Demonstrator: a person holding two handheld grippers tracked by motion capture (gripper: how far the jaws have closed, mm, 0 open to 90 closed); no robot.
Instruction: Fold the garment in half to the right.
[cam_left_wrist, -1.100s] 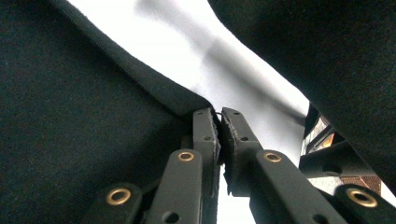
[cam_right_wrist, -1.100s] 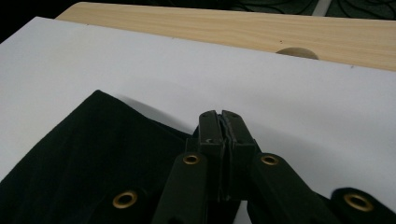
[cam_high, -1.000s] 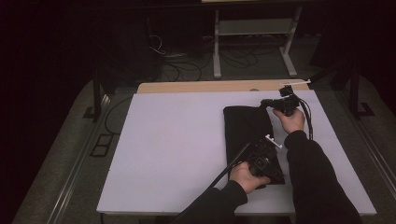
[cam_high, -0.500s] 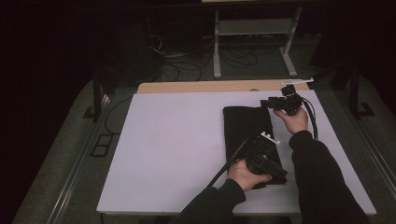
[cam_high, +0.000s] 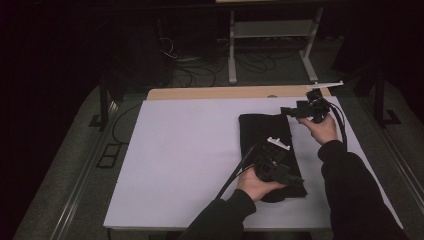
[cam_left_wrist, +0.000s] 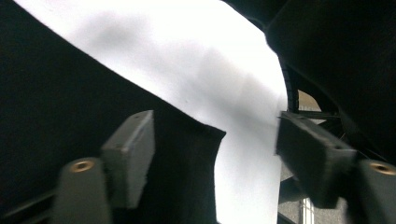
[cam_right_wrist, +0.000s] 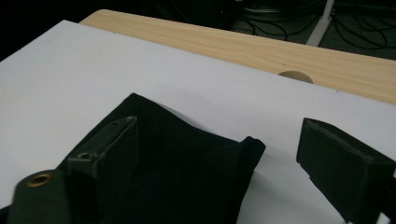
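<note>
1. White sheet-covered counter (cam_high: 180, 160) lies bare on its left; a folded black fabric cloth (cam_high: 264, 135) rests flat right of centre, one corner near the wooden far edge (cam_right_wrist: 243, 46).
2. Left hand-held gripper (cam_left_wrist: 212, 154) hovers over the cloth's near end; its jaws have just been opening and stand wide, a cloth corner below them, nothing pinched.
3. Right hand-held gripper (cam_right_wrist: 219, 163) sits above the far corner, jaws likewise just opened, holding nothing.
4. Soft, light and limp, the cloth will likely sag and unfold if lifted; pinching two corners or a folded edge seems safest.
</note>
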